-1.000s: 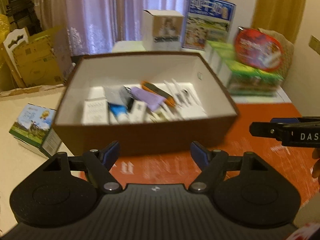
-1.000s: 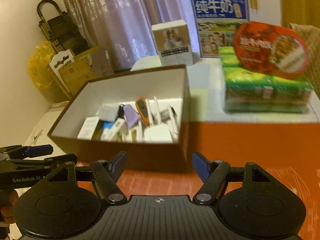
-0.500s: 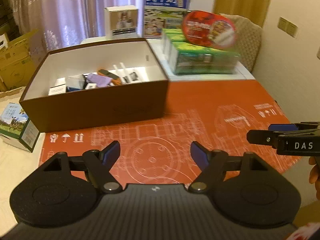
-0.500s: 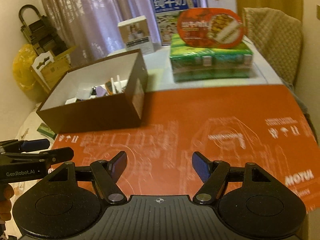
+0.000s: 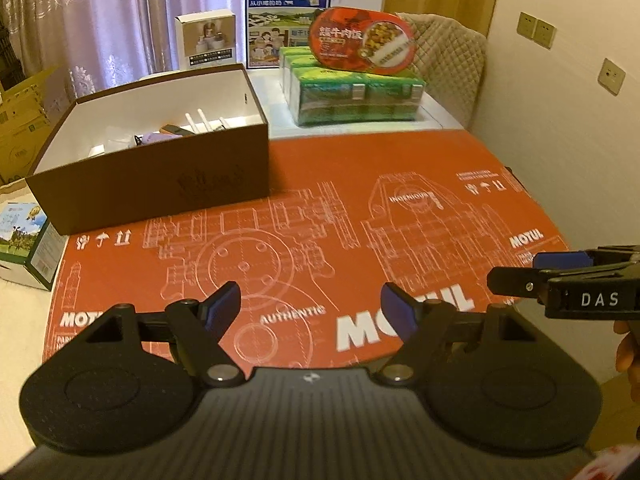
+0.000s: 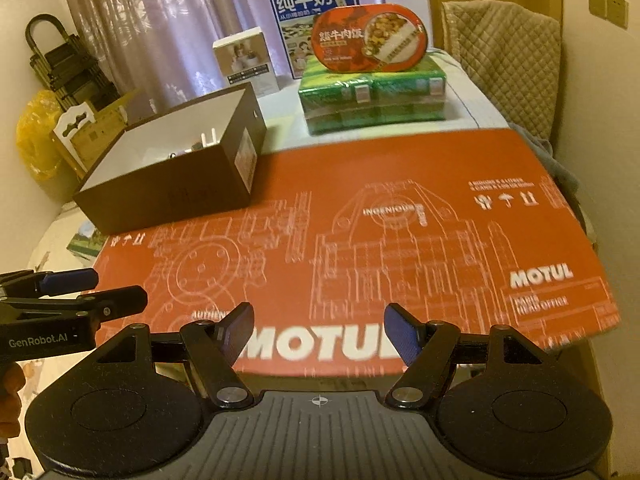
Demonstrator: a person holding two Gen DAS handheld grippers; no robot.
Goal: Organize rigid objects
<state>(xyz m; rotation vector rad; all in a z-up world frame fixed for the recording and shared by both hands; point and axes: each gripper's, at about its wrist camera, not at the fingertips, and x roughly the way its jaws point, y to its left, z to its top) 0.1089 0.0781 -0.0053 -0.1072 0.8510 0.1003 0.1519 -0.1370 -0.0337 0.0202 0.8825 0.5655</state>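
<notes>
The small rigid items (image 5: 168,134) lie together in the brown box (image 5: 160,188), which sits ahead of our fingers and off to their left; only the white sticks and a purple piece show over its wall from here. We judge the sorting close to done, since the red mat (image 5: 360,208) straight ahead of both pairs of fingers carries nothing loose. Our left gripper (image 5: 311,306) has its fingers well apart with nothing between them, and so has our right gripper (image 6: 319,330); both hang empty over the near edge of the mat, side by side, each showing at the rim of the other's view. Beyond the mat, further from the fingers, the green packs (image 5: 356,96) with the red oval tub (image 5: 360,42) on top and the milk carton (image 5: 288,20) stand stacked at the back of the table, apparently out of the way.
</notes>
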